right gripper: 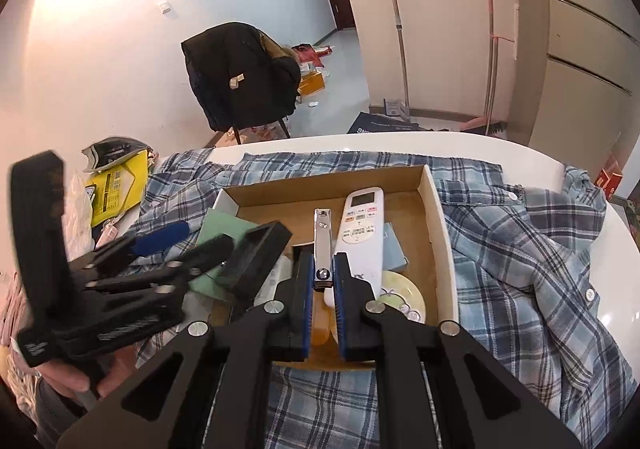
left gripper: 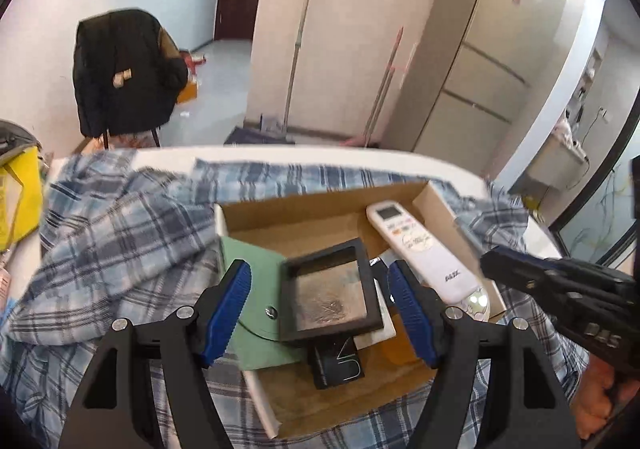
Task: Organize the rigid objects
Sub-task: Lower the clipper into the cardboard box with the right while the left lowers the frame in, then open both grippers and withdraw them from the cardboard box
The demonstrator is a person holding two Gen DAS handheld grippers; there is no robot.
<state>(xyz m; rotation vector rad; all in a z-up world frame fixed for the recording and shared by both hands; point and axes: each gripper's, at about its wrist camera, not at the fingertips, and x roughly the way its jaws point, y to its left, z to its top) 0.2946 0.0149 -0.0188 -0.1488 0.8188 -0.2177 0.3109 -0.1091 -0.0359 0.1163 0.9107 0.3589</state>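
Two grippers: both hang over the cardboard box (right gripper: 434, 209), each angled downward toward its contents.
Setting: the box sits on a blue plaid shirt (right gripper: 520, 257) spread across a white table (right gripper: 580, 177); the cloth likely cushions the box.
Right gripper (right gripper: 323, 281): jaws pressed tight on a metal nail clipper (right gripper: 322, 237), gripped at its near end so the shiny lever juts forward over the box.
Why held so: a pinch near one end probably leaves the far end free to be lowered into a gap between items.
Left gripper (left gripper: 318, 309): jaws spread wide, nothing pressed between the blue pads; a black square frame (left gripper: 330, 293) lies in the gap below them, and whether the pads touch it cannot be told.
Box contents: a white remote control (right gripper: 362, 233) lies lengthwise along the right side, a green pouch (left gripper: 248, 277) overhangs the left wall, and a patterned dish (right gripper: 404, 297) sits at the near right corner.
Step in hand: seemingly placing the clipper beside the remote, where bare cardboard shows.
Risk: the two tools are close together, so a careless move could knock the frame.
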